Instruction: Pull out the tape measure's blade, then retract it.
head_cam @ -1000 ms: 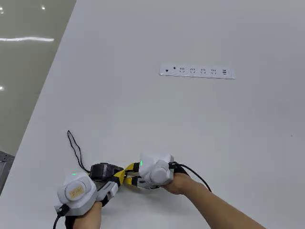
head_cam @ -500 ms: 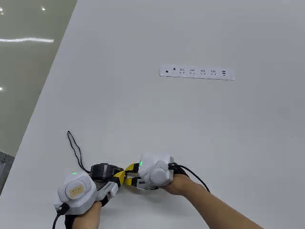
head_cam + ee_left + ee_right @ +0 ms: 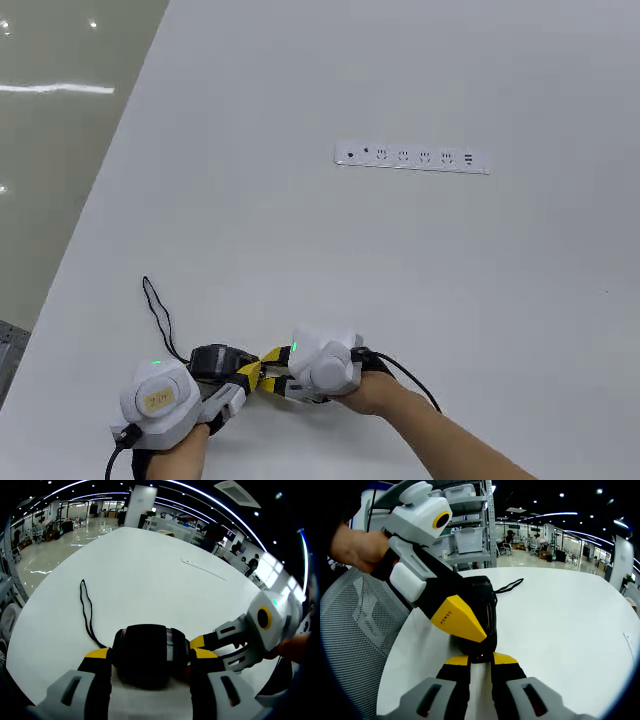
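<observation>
A black tape measure (image 3: 218, 360) lies near the table's front left edge, its black wrist cord (image 3: 155, 308) trailing away over the table. My left gripper (image 3: 150, 656) is shut on the tape measure (image 3: 145, 642), one yellow-tipped jaw on each side of its case. My right gripper (image 3: 481, 659) meets the tape measure (image 3: 482, 600) from the opposite side. Its jaws are pinched together at the case's mouth on the blade tip, with almost no blade drawn out. In the head view the left gripper (image 3: 236, 384) and right gripper (image 3: 268, 370) meet tip to tip.
A white power strip (image 3: 412, 156) lies further back on the white table (image 3: 400, 260). The table's left edge (image 3: 90, 210) drops to a shiny floor. A mesh chair (image 3: 355, 630) stands beside the table's near edge.
</observation>
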Demonstrator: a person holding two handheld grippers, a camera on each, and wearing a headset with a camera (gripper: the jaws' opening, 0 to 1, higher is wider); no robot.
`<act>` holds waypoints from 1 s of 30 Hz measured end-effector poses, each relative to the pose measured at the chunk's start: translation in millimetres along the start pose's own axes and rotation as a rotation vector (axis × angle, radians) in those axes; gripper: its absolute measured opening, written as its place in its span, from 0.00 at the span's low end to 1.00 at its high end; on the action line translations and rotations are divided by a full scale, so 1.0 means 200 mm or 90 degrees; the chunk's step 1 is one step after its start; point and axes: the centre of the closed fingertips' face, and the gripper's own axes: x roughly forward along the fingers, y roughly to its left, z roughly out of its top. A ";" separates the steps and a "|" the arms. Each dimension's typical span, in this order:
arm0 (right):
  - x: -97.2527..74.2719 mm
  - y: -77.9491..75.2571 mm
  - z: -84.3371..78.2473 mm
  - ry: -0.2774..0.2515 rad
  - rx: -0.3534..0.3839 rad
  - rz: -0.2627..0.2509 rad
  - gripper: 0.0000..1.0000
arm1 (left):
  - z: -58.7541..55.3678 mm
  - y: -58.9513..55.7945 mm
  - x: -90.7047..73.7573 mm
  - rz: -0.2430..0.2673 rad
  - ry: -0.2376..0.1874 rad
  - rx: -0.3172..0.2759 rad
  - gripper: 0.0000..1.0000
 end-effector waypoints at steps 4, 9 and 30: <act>0.00 0.00 0.00 0.000 0.002 0.000 0.14 | -0.01 0.01 0.01 -0.001 0.000 -0.001 0.61; 0.00 0.00 0.00 0.001 0.006 0.000 0.14 | -0.01 0.00 0.01 -0.001 0.003 -0.006 0.61; -0.08 -0.03 -0.01 -0.006 0.035 -0.015 0.25 | -0.03 0.00 0.02 0.008 0.009 0.009 0.63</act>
